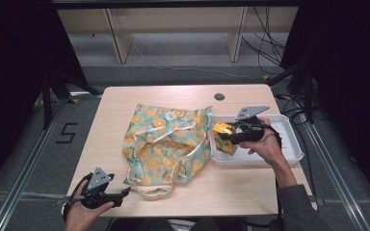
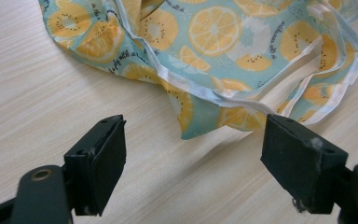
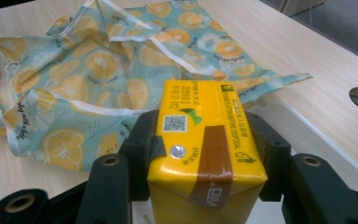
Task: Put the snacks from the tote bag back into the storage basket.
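carton [image 3: 204, 154] base cut off, print unreadable

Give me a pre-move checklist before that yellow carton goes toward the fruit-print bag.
1. Grip: right gripper has its jaws pressed on both sides of the yellow drink carton: ok.
2. Carton clear of the white tray: appears lifted at the tray's left end, cannot tell.
3. Bag mouth open: fruit-print cloth bag lies crumpled and flat on the table: not ok.
4. Left gripper ready: jaws wide open, empty, just short of the bag's edge: ok.
5. Bag handle held: not ok.
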A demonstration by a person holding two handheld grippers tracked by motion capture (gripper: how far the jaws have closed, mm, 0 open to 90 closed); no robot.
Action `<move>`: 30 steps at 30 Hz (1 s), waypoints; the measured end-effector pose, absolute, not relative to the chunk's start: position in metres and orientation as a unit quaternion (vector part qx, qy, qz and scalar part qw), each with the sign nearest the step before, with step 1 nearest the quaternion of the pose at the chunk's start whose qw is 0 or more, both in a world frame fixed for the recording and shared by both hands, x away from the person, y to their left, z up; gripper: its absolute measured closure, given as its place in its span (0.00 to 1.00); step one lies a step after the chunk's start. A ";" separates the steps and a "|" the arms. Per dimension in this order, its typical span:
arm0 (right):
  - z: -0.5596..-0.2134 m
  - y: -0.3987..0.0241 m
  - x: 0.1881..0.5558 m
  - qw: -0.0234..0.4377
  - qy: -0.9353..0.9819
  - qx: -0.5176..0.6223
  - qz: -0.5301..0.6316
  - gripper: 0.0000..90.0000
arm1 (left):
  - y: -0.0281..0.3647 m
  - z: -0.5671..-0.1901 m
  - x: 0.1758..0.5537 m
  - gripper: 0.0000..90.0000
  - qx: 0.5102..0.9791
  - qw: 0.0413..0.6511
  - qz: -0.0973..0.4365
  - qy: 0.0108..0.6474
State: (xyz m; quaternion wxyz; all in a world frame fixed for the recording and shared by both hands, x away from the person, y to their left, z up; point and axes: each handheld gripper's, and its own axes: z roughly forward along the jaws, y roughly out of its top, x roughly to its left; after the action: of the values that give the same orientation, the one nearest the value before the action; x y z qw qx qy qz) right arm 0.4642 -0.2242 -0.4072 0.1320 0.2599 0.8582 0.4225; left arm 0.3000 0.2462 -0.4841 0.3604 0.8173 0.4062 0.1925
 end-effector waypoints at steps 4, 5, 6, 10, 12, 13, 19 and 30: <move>-0.410 -0.225 0.466 0.126 0.860 0.264 0.418 0.58 | 0.246 -0.485 0.301 0.24 0.820 0.360 0.199 0.396; -0.410 -0.225 0.467 0.133 0.861 0.256 0.419 0.58 | 0.246 -0.485 0.301 0.24 0.821 0.360 0.199 0.397; -0.411 -0.224 0.468 0.139 0.857 0.258 0.424 0.58 | 0.247 -0.484 0.301 0.24 0.822 0.357 0.197 0.397; -0.413 -0.223 0.468 0.138 0.859 0.254 0.422 0.58 | 0.247 -0.484 0.301 0.24 0.823 0.356 0.196 0.397; -0.415 -0.222 0.468 0.133 0.857 0.259 0.424 0.58 | 0.247 -0.484 0.301 0.24 0.822 0.358 0.196 0.397; -0.415 -0.223 0.469 0.131 0.860 0.255 0.421 0.58 | 0.247 -0.484 0.301 0.24 0.822 0.358 0.196 0.397; -0.421 -0.222 0.470 0.127 0.860 0.260 0.421 0.58 | 0.247 -0.484 0.301 0.24 0.822 0.358 0.195 0.397; -0.432 -0.228 0.475 0.116 0.865 0.264 0.410 0.58 | 0.247 -0.484 0.301 0.24 0.823 0.358 0.195 0.396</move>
State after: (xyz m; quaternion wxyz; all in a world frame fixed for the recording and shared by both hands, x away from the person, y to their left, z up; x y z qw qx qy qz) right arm 0.4753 -0.2281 -0.4321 0.1155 0.2640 0.8653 0.4102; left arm 0.3012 0.2466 -0.4843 0.3578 0.8232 0.3956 0.1945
